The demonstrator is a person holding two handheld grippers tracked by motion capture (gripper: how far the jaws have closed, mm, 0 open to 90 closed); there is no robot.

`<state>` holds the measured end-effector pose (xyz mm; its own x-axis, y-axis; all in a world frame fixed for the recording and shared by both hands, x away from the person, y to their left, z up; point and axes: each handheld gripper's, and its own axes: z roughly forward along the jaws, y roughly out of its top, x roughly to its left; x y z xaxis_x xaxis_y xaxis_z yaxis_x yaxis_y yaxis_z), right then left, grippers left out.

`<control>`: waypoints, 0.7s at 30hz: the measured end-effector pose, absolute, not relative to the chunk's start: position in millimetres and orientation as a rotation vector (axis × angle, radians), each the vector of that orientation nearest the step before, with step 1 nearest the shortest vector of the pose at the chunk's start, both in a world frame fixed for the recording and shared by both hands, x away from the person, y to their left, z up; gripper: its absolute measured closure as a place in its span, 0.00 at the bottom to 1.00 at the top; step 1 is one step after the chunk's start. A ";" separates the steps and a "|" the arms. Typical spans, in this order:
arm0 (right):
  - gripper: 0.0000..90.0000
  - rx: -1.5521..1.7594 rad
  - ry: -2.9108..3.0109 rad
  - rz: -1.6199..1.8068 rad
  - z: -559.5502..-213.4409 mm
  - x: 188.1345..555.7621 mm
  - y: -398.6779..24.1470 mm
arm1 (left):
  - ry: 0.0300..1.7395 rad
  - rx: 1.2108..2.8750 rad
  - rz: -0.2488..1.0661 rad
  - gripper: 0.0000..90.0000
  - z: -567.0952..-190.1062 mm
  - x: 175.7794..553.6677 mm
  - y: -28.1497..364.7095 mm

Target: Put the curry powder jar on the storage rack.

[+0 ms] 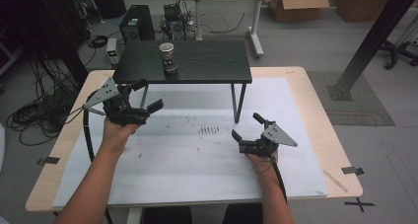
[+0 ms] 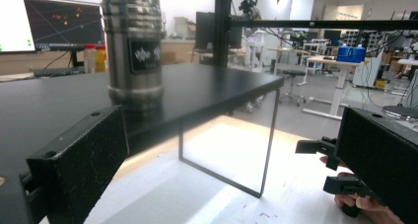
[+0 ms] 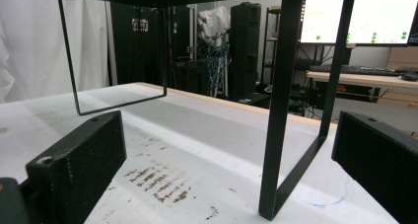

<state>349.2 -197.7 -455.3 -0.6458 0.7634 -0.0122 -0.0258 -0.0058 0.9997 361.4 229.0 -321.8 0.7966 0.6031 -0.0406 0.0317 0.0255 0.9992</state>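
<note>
A steel tumbler with a dark label stands upright on a low black shelf at the back of the white-covered table. My left gripper is held open at the shelf's front left corner, slightly below its top, with nothing between its jaws. In the left gripper view the tumbler rises just beyond the left jaw on the shelf top. My right gripper hovers open and empty over the table, in front of the shelf's right leg.
Brownish scuff marks stain the white cover between the grippers. The shelf's thin black leg frames stand on the table. A computer tower, cables, a desk and cardboard boxes lie beyond. A black post slants at right.
</note>
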 end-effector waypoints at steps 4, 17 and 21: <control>0.00 0.768 1.684 1.714 -455.3 349.2 -197.6 | 0.552 1.510 0.476 0.00 -335.7 361.8 229.1; 0.00 0.766 1.684 1.714 -455.3 349.1 -197.6 | 0.573 1.514 0.480 0.01 -374.5 363.8 232.6; 0.00 0.766 1.684 1.714 -455.3 349.1 -197.6 | 0.580 1.504 0.470 0.01 -385.1 363.3 233.5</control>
